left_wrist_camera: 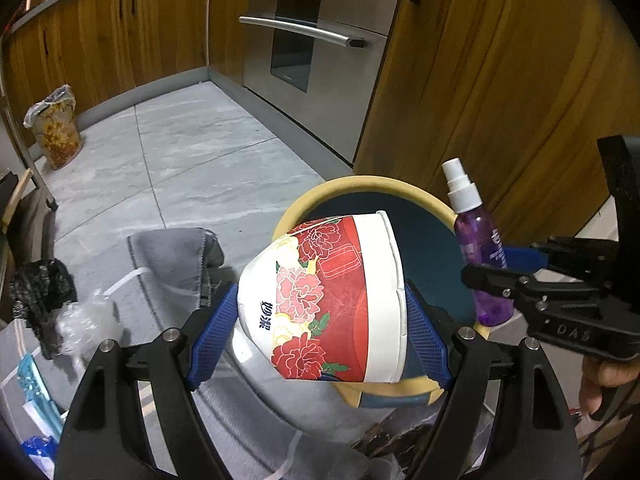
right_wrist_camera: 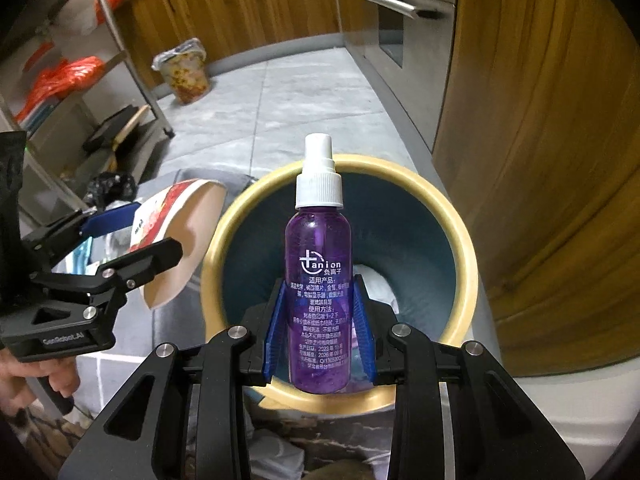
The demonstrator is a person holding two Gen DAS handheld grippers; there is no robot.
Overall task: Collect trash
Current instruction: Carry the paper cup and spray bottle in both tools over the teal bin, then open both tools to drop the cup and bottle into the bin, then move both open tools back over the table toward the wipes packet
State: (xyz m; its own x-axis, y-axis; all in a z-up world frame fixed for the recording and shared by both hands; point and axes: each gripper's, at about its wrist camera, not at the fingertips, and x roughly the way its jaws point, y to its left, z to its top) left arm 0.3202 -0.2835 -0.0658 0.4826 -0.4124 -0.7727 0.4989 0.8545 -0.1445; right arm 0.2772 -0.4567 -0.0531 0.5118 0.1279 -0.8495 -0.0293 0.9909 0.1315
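Observation:
My left gripper point(left_wrist_camera: 320, 320) is shut on a red and white floral paper bowl point(left_wrist_camera: 328, 300), held on its side over the near rim of a blue bin with a cream rim point(left_wrist_camera: 360, 184). The right gripper point(right_wrist_camera: 319, 316) is shut on a purple spray bottle point(right_wrist_camera: 319, 264) with a white pump top, held upright above the same bin point(right_wrist_camera: 464, 240). In the left wrist view the bottle point(left_wrist_camera: 480, 256) and the right gripper point(left_wrist_camera: 516, 276) sit at the right. The right wrist view shows the bowl point(right_wrist_camera: 184, 236) and left gripper point(right_wrist_camera: 120, 240) at the left. White crumpled trash point(right_wrist_camera: 380, 288) lies in the bin.
Wooden cabinets point(left_wrist_camera: 500, 80) and a steel oven point(left_wrist_camera: 316, 52) stand behind the bin. A second floral bin with a liner point(left_wrist_camera: 56, 128) stands far left on the grey tile floor. A grey cloth point(left_wrist_camera: 172, 256), clear plastic wrap point(left_wrist_camera: 84, 320) and black scraps point(left_wrist_camera: 40, 292) lie nearby. A metal shelf point(right_wrist_camera: 80, 80) stands left.

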